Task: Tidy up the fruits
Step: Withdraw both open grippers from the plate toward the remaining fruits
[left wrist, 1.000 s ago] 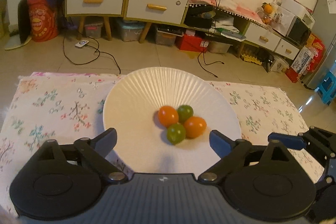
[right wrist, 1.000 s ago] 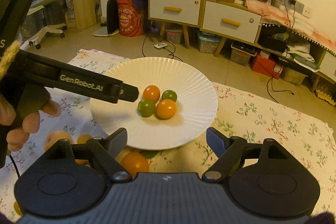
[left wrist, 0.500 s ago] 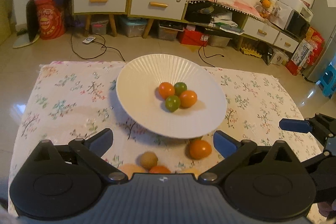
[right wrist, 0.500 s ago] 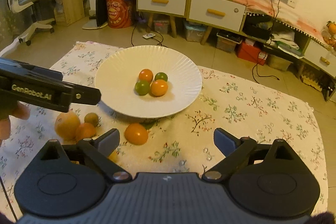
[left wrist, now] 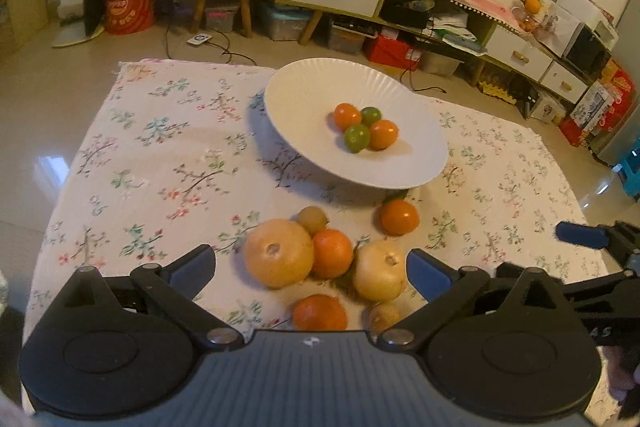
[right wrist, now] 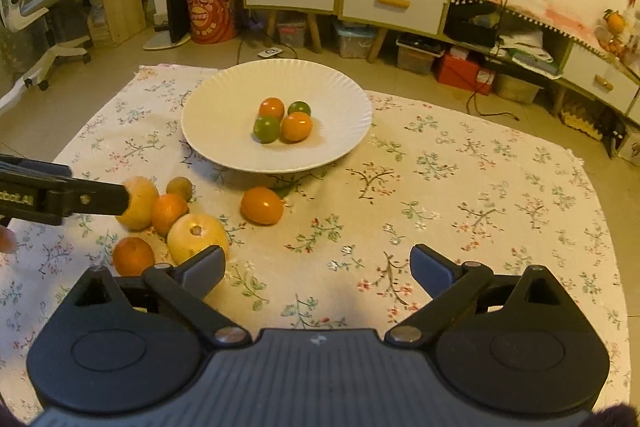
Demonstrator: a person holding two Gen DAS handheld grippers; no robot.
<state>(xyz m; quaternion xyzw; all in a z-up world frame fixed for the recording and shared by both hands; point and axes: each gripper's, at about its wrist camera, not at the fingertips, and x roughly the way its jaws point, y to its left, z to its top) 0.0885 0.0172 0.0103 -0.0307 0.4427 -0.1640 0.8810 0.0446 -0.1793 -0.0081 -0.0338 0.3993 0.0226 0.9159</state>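
Now between picks; left gripper wide open, empty, over loose fruit cluster on floral cloth; right gripper opening, nothing between jaws; white plate holds four small glossy fruits, orange and green; next: close on one loose fruit.

4 fruits on plate, perhaps 7 loose

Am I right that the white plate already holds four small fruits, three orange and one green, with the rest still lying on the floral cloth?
Not quite. The white plate does hold four small fruits, but they are two orange and two green, as the right wrist view shows. The rest still lie on the floral cloth.
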